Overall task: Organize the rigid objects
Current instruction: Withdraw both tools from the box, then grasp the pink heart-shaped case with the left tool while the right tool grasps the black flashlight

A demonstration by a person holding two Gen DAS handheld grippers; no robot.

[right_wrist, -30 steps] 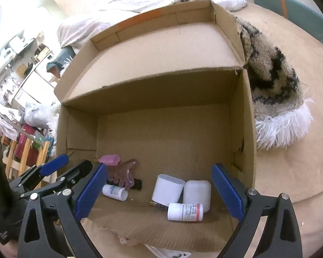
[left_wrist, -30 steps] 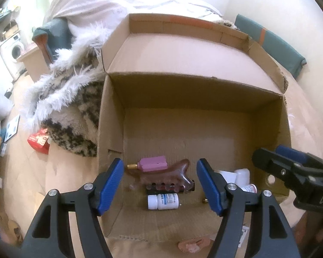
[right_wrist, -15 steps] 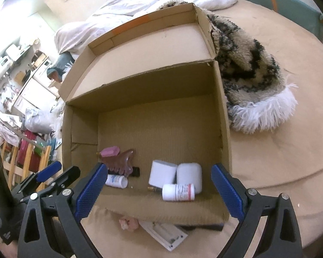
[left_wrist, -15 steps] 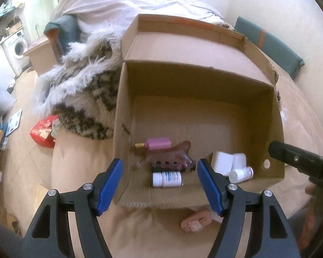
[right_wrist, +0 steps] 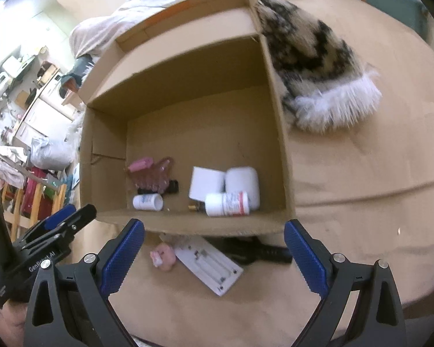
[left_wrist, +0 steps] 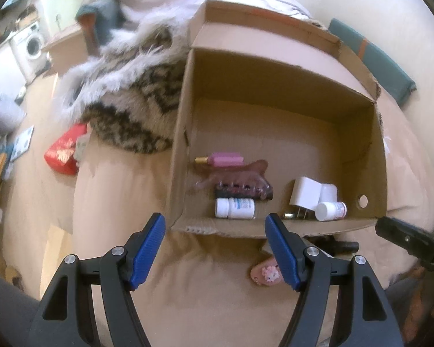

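The open brown cardboard box [right_wrist: 277, 133] sits on the beige bedcover [right_wrist: 361, 190], and it now lies farther from my tongs than a second ago: both pairs have drawn back past its near edge, so bedcover shows beneath them where the box floor did. Inside, along the near wall, lie a white pill bottle with a blue label [left_wrist: 235, 208], a reddish-brown comb-like tool [left_wrist: 240, 177] with a pink block [left_wrist: 227, 159] at its far side, a white plug adapter [left_wrist: 303, 193], a white rounded case [right_wrist: 243, 185] and a white pill bottle with a red label [right_wrist: 227, 204]. Just outside the near wall, on the bedcover, rest a small pink trinket [right_wrist: 162, 256], a white flat card [right_wrist: 208, 264] and a black handle-like object [right_wrist: 257, 250]. My left tongs [left_wrist: 215, 250] are spread, pinching nothing. My right tongs [right_wrist: 214, 256] are spread too, empty. A patterned fluffy throw [right_wrist: 312, 66] lies against the box's far right corner.
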